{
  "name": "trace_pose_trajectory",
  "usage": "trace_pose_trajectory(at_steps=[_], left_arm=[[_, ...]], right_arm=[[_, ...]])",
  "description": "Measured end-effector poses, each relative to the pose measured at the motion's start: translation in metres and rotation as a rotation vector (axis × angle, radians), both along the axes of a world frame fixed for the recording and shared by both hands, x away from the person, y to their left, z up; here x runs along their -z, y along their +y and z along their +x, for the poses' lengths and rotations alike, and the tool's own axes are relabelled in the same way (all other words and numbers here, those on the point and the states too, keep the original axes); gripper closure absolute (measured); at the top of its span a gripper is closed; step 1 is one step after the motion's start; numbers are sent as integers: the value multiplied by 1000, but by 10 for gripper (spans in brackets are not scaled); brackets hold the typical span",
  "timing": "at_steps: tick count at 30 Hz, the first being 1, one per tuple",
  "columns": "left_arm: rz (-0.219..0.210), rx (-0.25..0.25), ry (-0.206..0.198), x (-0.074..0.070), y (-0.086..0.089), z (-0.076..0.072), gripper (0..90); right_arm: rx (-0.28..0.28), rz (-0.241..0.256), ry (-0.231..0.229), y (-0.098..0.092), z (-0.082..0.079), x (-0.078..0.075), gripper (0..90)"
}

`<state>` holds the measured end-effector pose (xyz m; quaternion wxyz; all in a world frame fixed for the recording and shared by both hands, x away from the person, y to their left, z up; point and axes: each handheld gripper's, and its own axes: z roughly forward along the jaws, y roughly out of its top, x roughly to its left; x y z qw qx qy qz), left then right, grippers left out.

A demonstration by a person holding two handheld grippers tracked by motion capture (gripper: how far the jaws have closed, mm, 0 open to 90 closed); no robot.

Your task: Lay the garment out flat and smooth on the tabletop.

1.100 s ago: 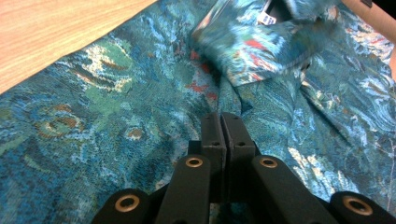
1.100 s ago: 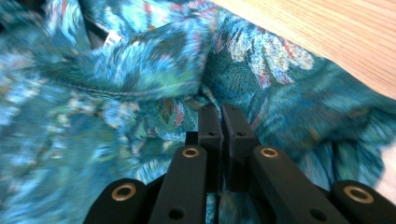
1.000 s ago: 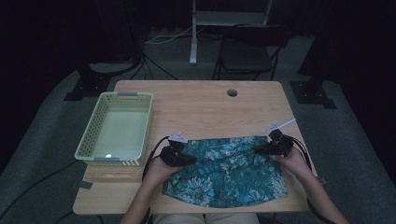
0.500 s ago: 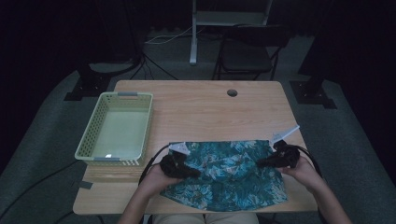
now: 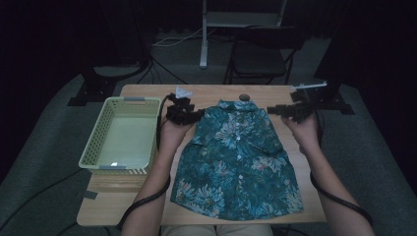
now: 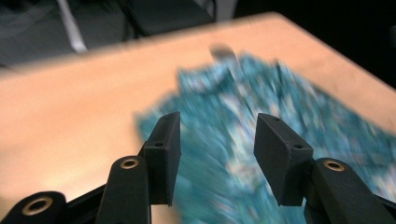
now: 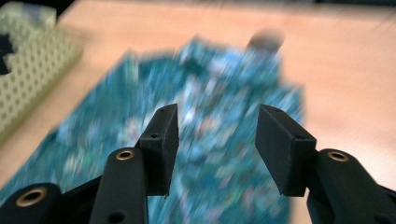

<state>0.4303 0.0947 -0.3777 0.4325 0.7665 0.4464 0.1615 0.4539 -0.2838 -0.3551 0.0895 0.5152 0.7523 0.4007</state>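
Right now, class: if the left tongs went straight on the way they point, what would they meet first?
Probably the teal floral shirt: the left tongs stand open, aimed over its shoulder toward the collar. Depth is blurred, so they might pass just above the cloth.

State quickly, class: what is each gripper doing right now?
Left gripper: open, holding nothing, over the shirt.
Right gripper: open, holding nothing, over the shirt.

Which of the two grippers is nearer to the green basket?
The left gripper, at the shirt's shoulder, right beside the basket. The right gripper is beyond the shirt's other shoulder, with the whole shirt between it and the basket.
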Motion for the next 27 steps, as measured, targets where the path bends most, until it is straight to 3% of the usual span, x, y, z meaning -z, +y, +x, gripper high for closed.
trace_pose_trajectory(at_steps=[4,6,7,8,11,14,16,19,23,27], left_arm=[[67,78,70,39,-6,-23,523],[88,87,76,47,-6,-29,523],[109,100,97,61,-4,-38,523],[116,97,101,65,-3,-41,523],[119,95,127,80,2,-49,523],[138,98,132,89,3,-57,523],[130,105,127,94,4,-62,523],[129,101,123,94,3,-67,518],[143,114,96,96,-4,-78,517],[130,135,88,97,-14,-85,517]], right_arm=[[-83,-35,91,10,-18,45,468],[-97,-58,101,12,-23,54,466],[-112,-73,109,13,-28,63,459],[-124,-92,123,13,-36,77,448],[-125,-119,122,13,-45,90,441],[-131,-161,110,14,-49,100,431],[-137,-220,103,15,-50,105,435],[-135,-258,79,14,-52,106,424],[-163,-350,49,14,-51,106,410],[-190,-359,54,6,-46,105,406]])
